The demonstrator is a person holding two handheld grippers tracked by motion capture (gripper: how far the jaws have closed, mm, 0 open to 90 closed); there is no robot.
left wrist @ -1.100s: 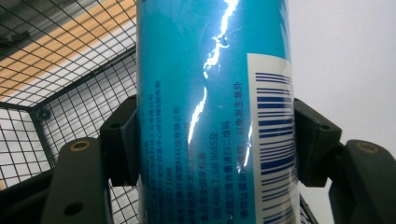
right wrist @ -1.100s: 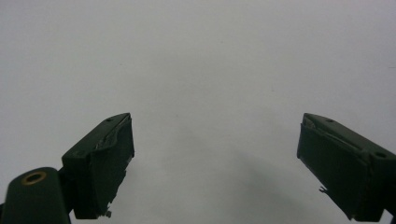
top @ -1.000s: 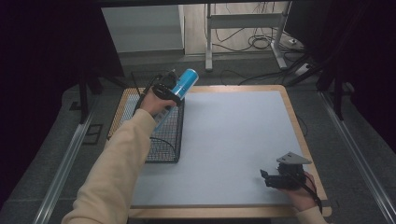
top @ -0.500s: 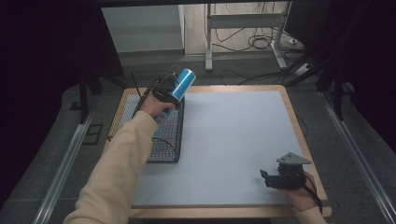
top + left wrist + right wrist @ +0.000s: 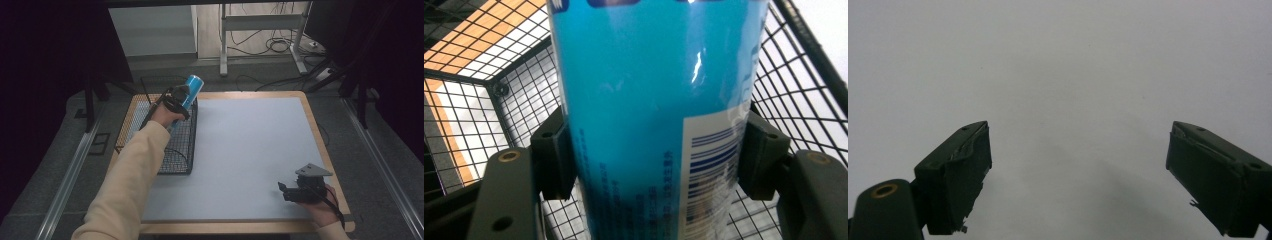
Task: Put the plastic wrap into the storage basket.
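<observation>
Over the wire basket [image 5: 177, 150], left tool [image 5: 656, 155] clamps a blue can [image 5: 654, 110].

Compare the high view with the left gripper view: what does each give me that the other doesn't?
High view alone: the whole grey table mat, the person's left sleeve, and the right gripper resting near the mat's near right corner with its jaws apart. Left gripper view alone: the barcode and small print on the can, and both jaw pads pressed against its sides. Shared: the blue can clamped in the left gripper, tilted over the far end of the black wire basket.
</observation>
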